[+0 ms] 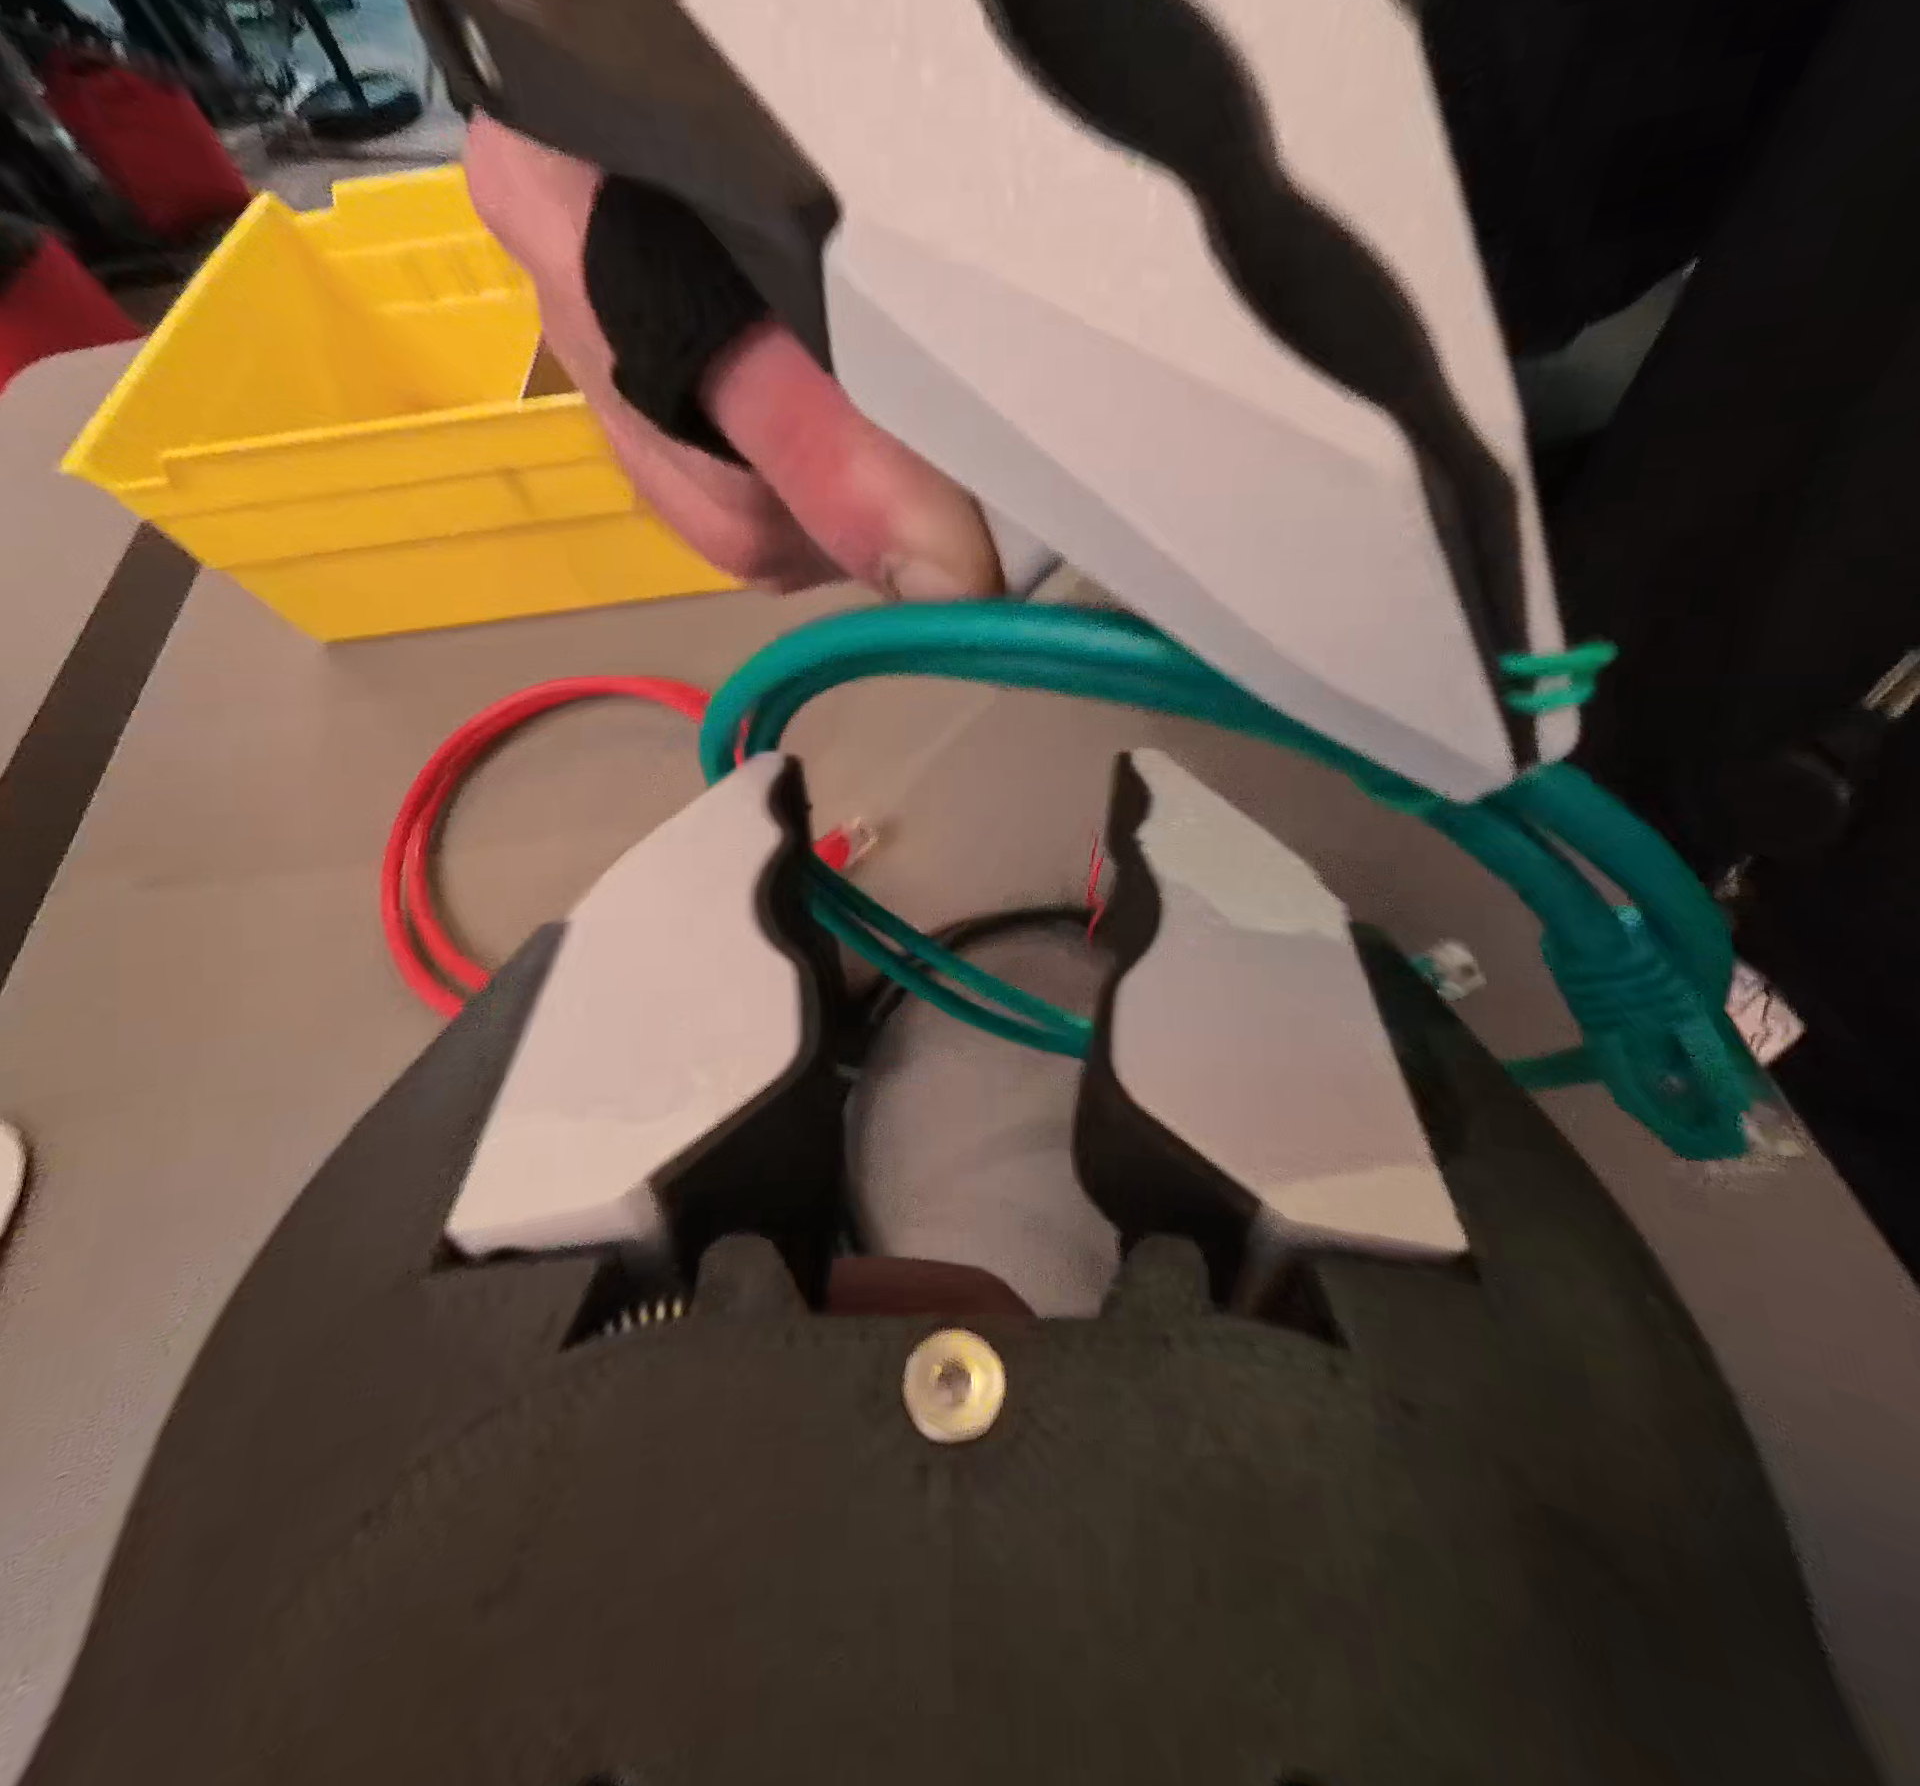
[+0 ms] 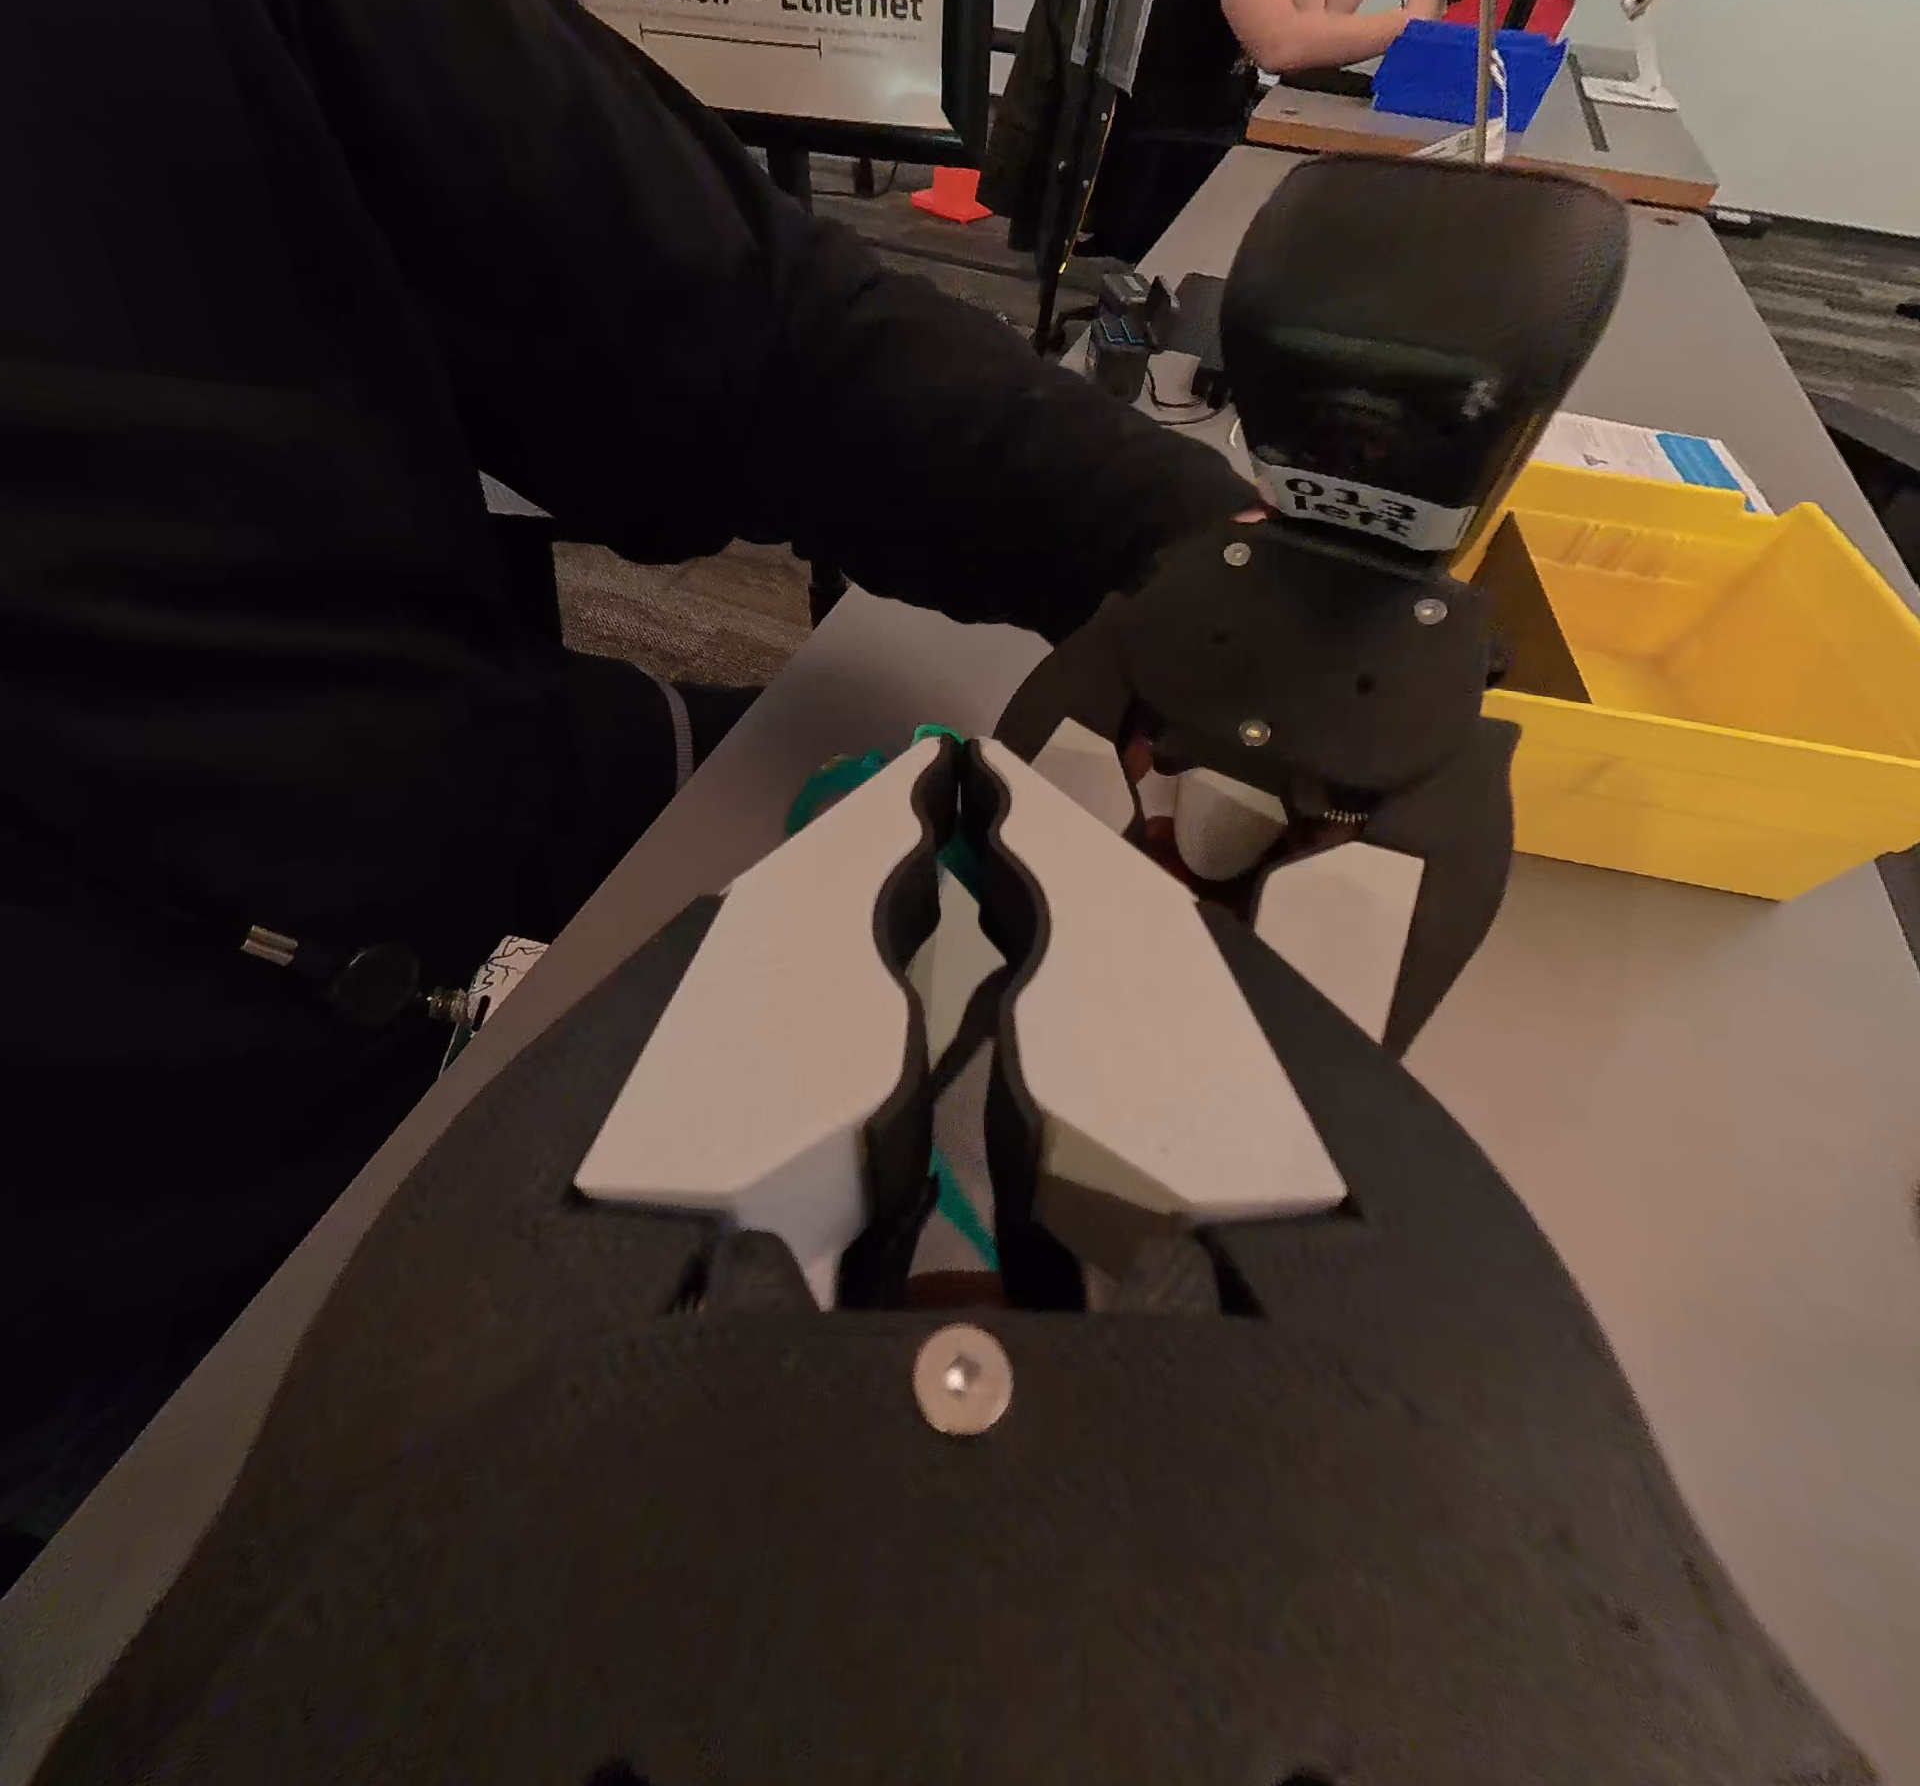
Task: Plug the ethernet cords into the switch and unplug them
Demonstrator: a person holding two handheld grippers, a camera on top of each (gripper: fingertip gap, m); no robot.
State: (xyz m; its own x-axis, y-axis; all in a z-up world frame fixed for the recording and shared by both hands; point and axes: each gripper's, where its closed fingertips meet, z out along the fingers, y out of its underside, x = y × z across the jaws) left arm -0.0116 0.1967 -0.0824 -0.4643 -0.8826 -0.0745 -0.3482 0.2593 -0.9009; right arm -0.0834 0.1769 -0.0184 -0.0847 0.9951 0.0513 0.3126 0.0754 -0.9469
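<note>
My right gripper [image 2: 961, 749] is shut on a coiled green ethernet cord [image 2: 836, 786] and holds it above the table. In the left wrist view the right gripper [image 1: 1522, 739] reaches in from the top, and the green cord [image 1: 987, 640] hangs from its tips with a plug [image 1: 1662, 1040] dangling at the right. My left gripper [image 1: 951, 780] is open and empty, with part of the green loop passing between its fingers. It also shows in the right wrist view [image 2: 1205, 879]. A red ethernet cord [image 1: 436, 832] lies coiled on the table. I cannot make out the switch.
A yellow bin [image 1: 364, 510] stands on the grey table [image 1: 260, 801] behind the cords, and shows in the right wrist view [image 2: 1714, 697]. A hand [image 1: 810, 479] holds the right gripper. A person in black stands at the table's edge. Another person sits at a far table. Across from one pair of fingers to the other is roughly 9 cm.
</note>
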